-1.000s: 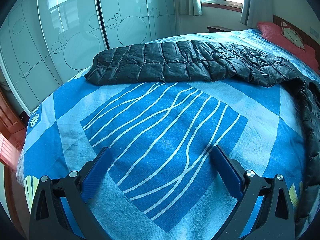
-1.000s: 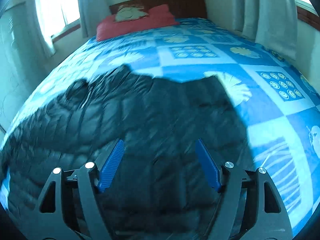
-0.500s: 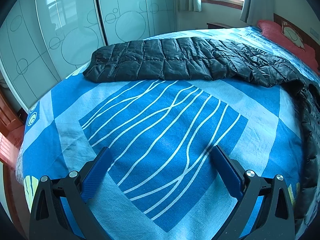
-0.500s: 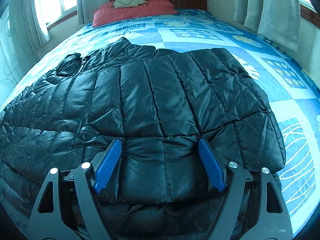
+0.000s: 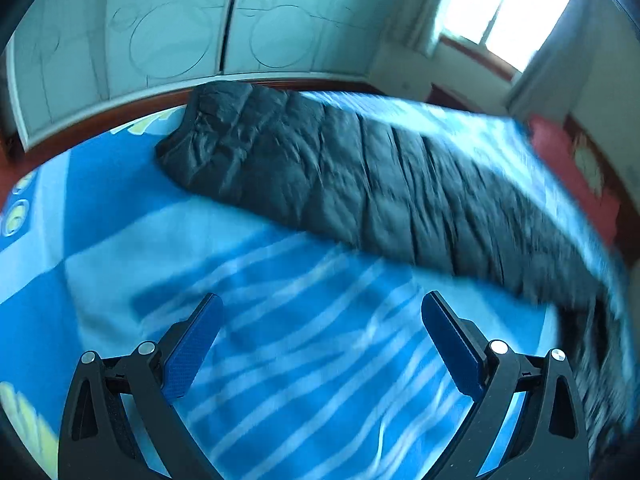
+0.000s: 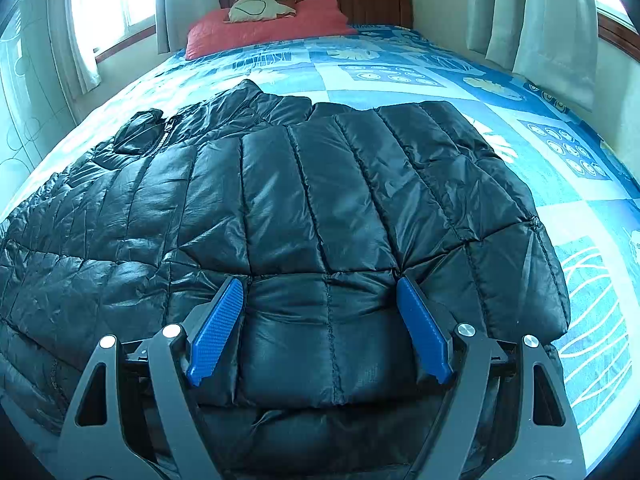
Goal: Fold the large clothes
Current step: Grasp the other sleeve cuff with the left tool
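Left wrist view, blurred: left gripper (image 5: 322, 344) spread wide, nothing betw. its pads, over bare blue bedspread (image 5: 120, 248). Black puffer jacket (image 5: 340, 176) lies across bed's far side, twd wardrobe (image 5: 160, 32).

Right wrist view: right gripper (image 6: 320, 324) spread, pads on jacket (image 6: 312, 200) hem at bed's near edge; red pillow (image 6: 272, 28) by headboard.

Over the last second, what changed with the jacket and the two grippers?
The left gripper swung toward the jacket sleeve end near the wardrobe; its view is now blurred. The right gripper, a second ago in blurred motion above the jacket, came down over its near edge. Both stayed open, gripping nothing. The jacket stayed spread on the bed.
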Motion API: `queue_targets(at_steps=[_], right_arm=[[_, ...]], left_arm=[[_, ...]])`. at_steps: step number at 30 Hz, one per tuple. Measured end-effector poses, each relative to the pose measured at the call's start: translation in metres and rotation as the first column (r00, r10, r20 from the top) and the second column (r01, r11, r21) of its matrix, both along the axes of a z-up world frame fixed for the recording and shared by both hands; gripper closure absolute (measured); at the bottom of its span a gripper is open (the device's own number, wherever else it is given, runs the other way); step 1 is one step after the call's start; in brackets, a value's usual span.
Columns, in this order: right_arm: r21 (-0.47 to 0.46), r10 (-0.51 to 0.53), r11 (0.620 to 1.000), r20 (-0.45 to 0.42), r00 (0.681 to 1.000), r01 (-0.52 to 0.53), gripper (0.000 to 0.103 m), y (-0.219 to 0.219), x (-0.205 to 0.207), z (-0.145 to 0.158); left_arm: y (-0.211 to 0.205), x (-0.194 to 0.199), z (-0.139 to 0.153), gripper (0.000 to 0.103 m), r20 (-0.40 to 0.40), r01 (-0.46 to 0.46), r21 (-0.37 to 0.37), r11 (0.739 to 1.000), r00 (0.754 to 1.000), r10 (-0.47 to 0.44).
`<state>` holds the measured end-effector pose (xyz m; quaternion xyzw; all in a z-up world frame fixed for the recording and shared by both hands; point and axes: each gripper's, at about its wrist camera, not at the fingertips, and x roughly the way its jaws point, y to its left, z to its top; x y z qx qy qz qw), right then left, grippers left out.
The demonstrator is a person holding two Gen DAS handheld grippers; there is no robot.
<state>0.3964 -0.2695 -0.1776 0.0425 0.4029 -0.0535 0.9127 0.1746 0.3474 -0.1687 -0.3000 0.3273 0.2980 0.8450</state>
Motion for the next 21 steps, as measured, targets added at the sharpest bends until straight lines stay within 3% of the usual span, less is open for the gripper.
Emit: queue_targets(at_steps=[9,16,18,21], right_arm=[[0.001,0.0,1.0,0.001,1.0,0.0,0.024,0.0,-0.001,0.0],[0.0,0.0,1.0,0.002,1.0,0.0,0.024,0.0,-0.001,0.0],[0.0,0.0,1.0,0.003,1.0,0.0,0.024,0.0,-0.001,0.0],[0.0,0.0,1.0,0.003,1.0,0.0,0.024,-0.001,-0.001,0.0]], left_arm=[[0.063,0.003,0.0,0.005,0.196,-0.071,-0.139,0.988,0.976,0.098],[0.077,-0.008,0.006,0.007,0.291,-0.122,-0.18,0.976,0.941,0.172],[0.076,-0.014,0.006,0.028,0.264,-0.166,-0.168,0.972,0.942,0.207],[0.08,-0.025,0.008,0.038,0.262,-0.221,-0.192,0.956,0.927,0.267]])
